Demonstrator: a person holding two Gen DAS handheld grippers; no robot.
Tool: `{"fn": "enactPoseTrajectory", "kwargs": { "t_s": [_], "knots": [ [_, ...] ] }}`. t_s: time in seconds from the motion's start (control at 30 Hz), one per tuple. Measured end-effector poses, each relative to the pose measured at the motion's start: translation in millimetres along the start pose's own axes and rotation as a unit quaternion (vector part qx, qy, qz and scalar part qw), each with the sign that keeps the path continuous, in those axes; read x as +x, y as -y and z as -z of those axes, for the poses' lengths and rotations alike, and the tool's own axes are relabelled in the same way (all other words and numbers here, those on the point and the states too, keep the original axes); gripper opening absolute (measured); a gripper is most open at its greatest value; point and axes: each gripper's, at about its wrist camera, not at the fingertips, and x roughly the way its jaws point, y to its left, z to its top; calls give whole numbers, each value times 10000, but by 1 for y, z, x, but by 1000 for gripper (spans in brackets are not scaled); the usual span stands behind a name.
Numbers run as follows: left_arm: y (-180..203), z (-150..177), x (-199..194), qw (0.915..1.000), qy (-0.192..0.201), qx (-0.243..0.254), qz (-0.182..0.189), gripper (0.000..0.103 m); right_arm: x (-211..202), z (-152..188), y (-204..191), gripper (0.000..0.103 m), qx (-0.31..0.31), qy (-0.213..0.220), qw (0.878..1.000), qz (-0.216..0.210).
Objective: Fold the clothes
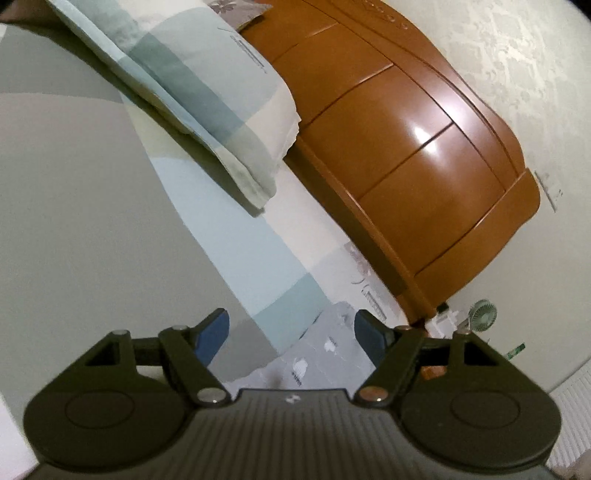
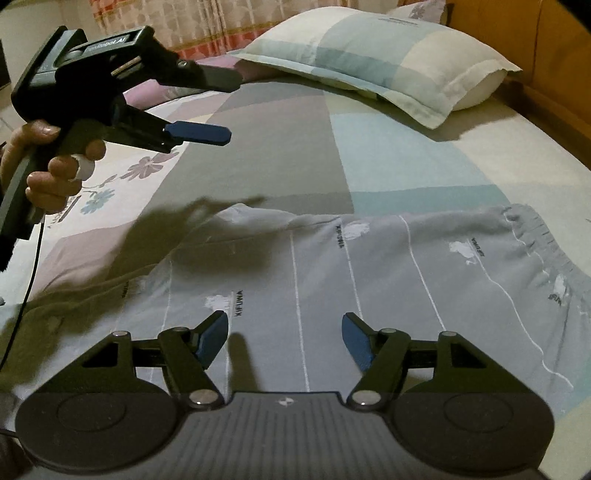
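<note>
A grey garment (image 2: 369, 266) with thin white stripes, small white prints and a gathered elastic edge at the right lies spread flat on the bed. My right gripper (image 2: 284, 332) hovers just above its near part, open, with nothing between its blue pads. In the right wrist view a hand (image 2: 55, 173) holds my left gripper (image 2: 234, 107) in the air at the upper left, above the sheet beyond the garment's far left corner. It is open and empty. In the left wrist view the left gripper (image 1: 291, 332) points toward the bed's head, with a corner of the garment (image 1: 325, 347) below it.
A patchwork bedsheet (image 2: 406, 158) covers the bed. A matching pillow (image 2: 388, 59) lies at the head, against an orange wooden headboard (image 1: 406, 147). A curtain (image 2: 184, 22) hangs behind the bed. A small fan (image 1: 482, 314) stands beside the headboard. A black cable (image 2: 33, 266) hangs at the left.
</note>
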Motion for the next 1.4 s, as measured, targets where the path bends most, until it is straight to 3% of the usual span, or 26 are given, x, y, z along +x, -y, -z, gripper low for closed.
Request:
{"fn": "enactPoseTrajectory", "kwargs": {
  "t_s": [0.23,0.27,0.33,0.47,0.57,0.6,0.63,0.67,0.83,1.0,1.07,1.13,1.27,1.4],
  "knots": [
    [12,45,-25,9939,-396,686,-772,76,2,-11,1,73,54,46,9998,-211],
    [11,49,-30,9920,-397,723,-954,76,3,-15,-3,72,-62,82,9997,-211],
    [8,50,-43,9879,-325,791,-1291,76,7,-27,-15,59,-412,141,9988,-209],
    [4,52,-71,9846,-44,773,-1570,76,23,-54,-45,57,-935,245,9953,-109],
    [-5,54,-82,9862,100,600,-1540,77,45,-70,-67,57,-1247,171,9920,123],
    [-6,56,-83,9863,104,584,-1538,77,54,-74,-72,48,-1352,81,9905,240],
    [-7,57,-84,9864,108,569,-1536,77,62,-73,-76,24,-1583,-12,9858,561],
    [-7,60,-84,9868,99,570,-1514,77,66,-71,-77,16,-1814,-97,9799,827],
    [-1,66,-73,9905,-39,774,-1139,77,52,-68,-57,15,-1463,-102,9858,817],
    [7,63,-46,9967,-209,702,-350,77,44,-69,-51,16,-1176,14,9901,772],
    [9,65,-35,9966,-327,737,-150,77,41,-71,-47,21,-1008,125,9918,774],
    [12,68,-26,9958,-473,778,-41,77,36,-73,-37,26,-783,200,9943,699],
    [11,74,-8,9943,-699,805,57,77,21,-72,-15,27,-422,277,9974,506],
    [12,72,-4,9945,-624,839,-58,77,-10,-59,18,26,-88,350,9977,566]
  ]
}}
